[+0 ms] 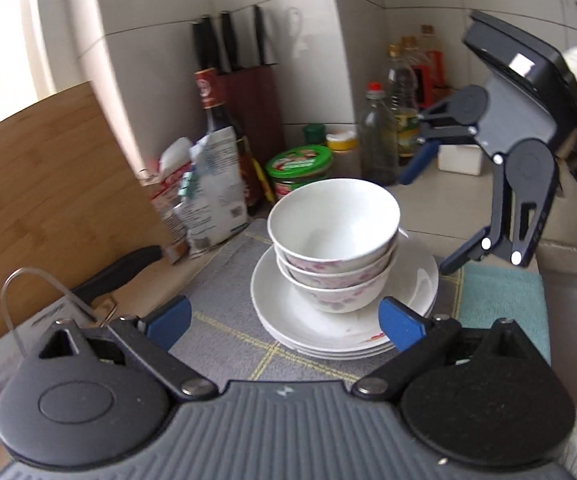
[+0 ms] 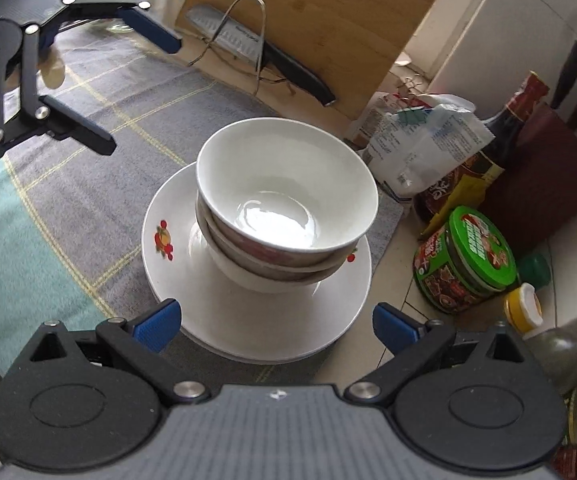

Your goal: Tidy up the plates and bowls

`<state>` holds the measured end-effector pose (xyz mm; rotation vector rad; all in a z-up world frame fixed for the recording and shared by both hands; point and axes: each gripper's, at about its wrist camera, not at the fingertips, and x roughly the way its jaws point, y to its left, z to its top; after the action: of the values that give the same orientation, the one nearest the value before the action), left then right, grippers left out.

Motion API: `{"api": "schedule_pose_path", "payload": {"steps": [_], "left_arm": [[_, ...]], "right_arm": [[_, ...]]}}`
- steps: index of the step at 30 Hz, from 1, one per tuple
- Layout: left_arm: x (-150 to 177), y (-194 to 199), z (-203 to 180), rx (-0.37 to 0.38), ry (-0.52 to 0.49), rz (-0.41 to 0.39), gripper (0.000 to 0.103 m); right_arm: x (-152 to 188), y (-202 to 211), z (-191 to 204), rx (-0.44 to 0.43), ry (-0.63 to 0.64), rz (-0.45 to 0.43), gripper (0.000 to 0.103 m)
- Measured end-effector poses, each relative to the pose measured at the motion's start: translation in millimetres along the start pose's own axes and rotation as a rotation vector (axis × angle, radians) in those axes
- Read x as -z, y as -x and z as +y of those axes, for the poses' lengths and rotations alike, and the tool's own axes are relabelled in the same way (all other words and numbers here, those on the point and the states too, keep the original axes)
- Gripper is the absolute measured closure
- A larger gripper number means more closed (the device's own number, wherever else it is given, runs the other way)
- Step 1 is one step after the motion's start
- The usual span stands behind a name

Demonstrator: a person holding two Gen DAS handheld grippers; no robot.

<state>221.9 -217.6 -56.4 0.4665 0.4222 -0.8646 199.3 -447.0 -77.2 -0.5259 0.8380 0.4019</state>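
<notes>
White: three bowls (image 1: 334,240), three plates (image 1: 340,332).

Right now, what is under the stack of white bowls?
The stack of three white bowls stands on a pile of white plates upon a grey checked mat. The plates' centres are covered.

Tiled counter (image 1: 440,216) under grey checked mat (image 1: 224,280).

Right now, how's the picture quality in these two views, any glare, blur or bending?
Left wrist view: strong window light washes out the upper left, the tiled wall lines bow from the fisheye, and the packets look smeared. Right wrist view: a bright glare patch sits inside the top bowl, and the plate's fruit print is blurred.
</notes>
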Motion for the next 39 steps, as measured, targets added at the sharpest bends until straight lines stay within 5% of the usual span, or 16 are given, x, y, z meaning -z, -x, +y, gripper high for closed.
{"api": "schedule_pose_path", "payload": {"steps": [7, 11, 18, 39], "left_arm": [[6.0, 28.5, -7.1, -0.131, 0.201, 0.033, 0.001], [7.4, 31.9, -7.3, -0.205, 0.302, 0.17, 0.001], [0.0, 44.8, -13.1, -0.247, 0.379, 0.305, 0.001], [-45.1, 65.6, -48.9, -0.29, 0.489, 0.313, 0.001]], "right_arm": [[-8.8, 10.5, 32.7, 0.188, -0.47, 0.07, 0.0], [-1.4, 9.9, 47.3, 0.295, -0.726, 0.196, 0.0], [8.0, 32.8, 73.4, 0.36, -0.917, 0.223, 0.0], [1.6, 93.3, 64.8, 0.367, -0.863, 0.081, 0.0]]}}
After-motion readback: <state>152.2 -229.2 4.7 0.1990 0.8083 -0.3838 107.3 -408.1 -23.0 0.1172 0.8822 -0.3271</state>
